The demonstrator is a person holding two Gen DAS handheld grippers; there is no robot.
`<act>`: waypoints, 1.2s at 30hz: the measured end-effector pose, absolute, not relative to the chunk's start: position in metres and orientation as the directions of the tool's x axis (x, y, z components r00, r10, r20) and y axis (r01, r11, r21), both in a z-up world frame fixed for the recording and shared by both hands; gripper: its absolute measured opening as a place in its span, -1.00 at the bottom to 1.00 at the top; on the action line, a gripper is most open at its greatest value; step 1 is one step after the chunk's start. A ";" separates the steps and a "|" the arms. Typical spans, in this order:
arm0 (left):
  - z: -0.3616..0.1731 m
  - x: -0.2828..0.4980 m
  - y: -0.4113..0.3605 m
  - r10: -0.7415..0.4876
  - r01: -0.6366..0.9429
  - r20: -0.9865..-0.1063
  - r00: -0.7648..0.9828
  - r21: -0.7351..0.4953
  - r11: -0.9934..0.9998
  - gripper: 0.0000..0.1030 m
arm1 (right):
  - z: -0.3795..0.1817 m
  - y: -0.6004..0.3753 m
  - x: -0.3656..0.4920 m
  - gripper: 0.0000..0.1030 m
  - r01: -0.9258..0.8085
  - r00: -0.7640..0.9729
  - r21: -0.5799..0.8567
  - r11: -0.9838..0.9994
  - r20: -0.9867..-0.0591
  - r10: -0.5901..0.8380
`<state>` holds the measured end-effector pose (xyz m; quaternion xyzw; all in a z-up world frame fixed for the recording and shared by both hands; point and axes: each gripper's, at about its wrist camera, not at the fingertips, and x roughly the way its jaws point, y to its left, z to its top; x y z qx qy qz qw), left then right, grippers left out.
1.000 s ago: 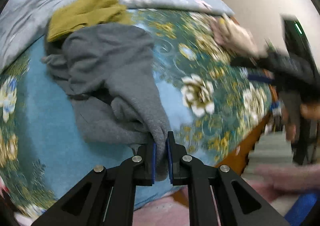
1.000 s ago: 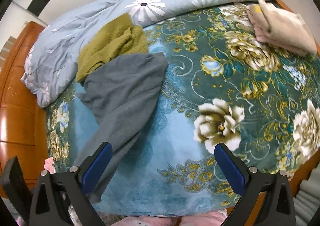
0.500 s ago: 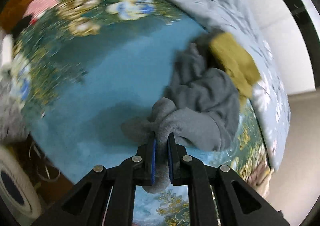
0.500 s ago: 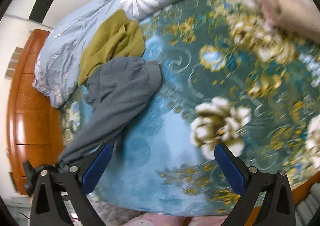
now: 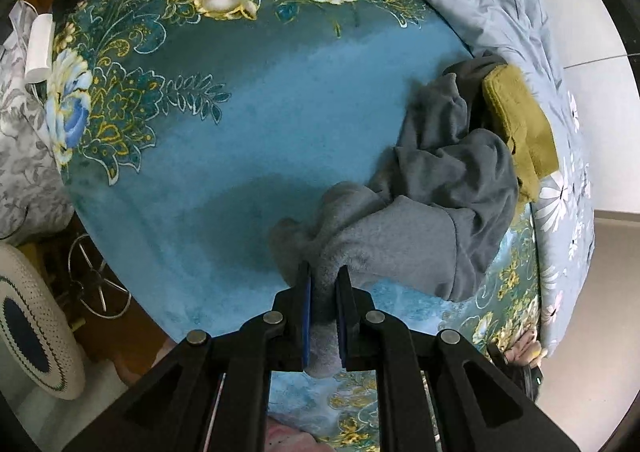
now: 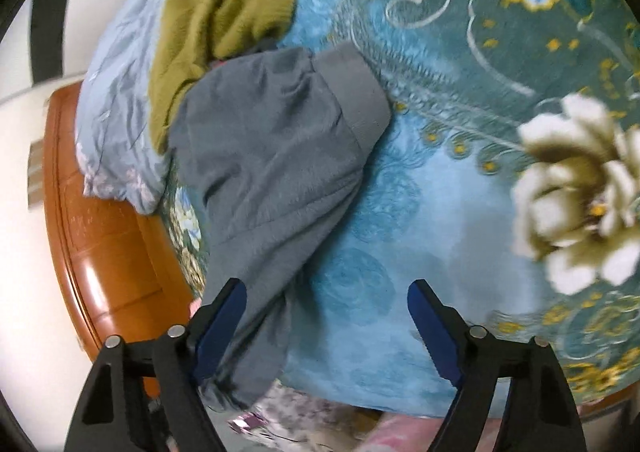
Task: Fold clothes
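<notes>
Pinching only a small bunch of the grey fleece garment [image 5: 424,208], your left gripper [image 5: 323,292] has its jaws narrowed onto a fold at lower centre of the left wrist view, while the rest lies crumpled toward the right of that frame on the teal floral blanket [image 5: 248,124]. In my judgement that bite is thin: a hard pull could let the fleece slip out, or drag the whole heap instead of spreading it. The far end lies against the olive knit garment [image 5: 520,124], so tugging may carry that along too.

Your right gripper [image 6: 326,326] has its jaws wide and holds nothing; its left finger sits just over the grey cloth where it trails toward the lower left of the right wrist view, near the blanket's edge and the wooden bed frame [image 6: 104,244]. The trailing part could slide off the bed if you release now.

You cannot tell which part of the garment is pinched, nor whether it is a top or trousers. The right wrist view is blurred, and the cloth's lower end is hidden behind the gripper.
</notes>
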<state>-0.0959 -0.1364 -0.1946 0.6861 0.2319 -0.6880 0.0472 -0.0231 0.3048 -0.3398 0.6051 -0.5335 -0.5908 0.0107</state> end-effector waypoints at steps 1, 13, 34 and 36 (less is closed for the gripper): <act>-0.195 -0.098 -0.137 0.258 0.382 -0.965 -0.051 -0.257 -0.887 -0.80 | -0.348 0.301 -0.030 0.51 -0.646 -0.264 0.639 -0.418 -0.701 -0.663; -0.198 -0.096 -0.143 0.300 0.400 -0.954 -0.028 -0.286 -0.871 -0.80 | -0.417 0.270 -0.088 0.41 -0.767 -0.262 0.570 -0.294 -0.697 -0.667; -0.191 -0.095 -0.042 0.399 0.103 -0.916 0.045 -0.393 -0.914 -0.79 | -0.286 0.390 -0.023 -0.83 -0.573 -0.649 0.799 -0.184 -0.579 -0.494; -0.192 -0.094 -0.018 0.418 0.049 -0.905 0.079 -0.416 -0.908 -0.63 | -0.266 0.422 0.005 -0.83 -0.567 -0.686 0.800 -0.196 -0.590 -0.426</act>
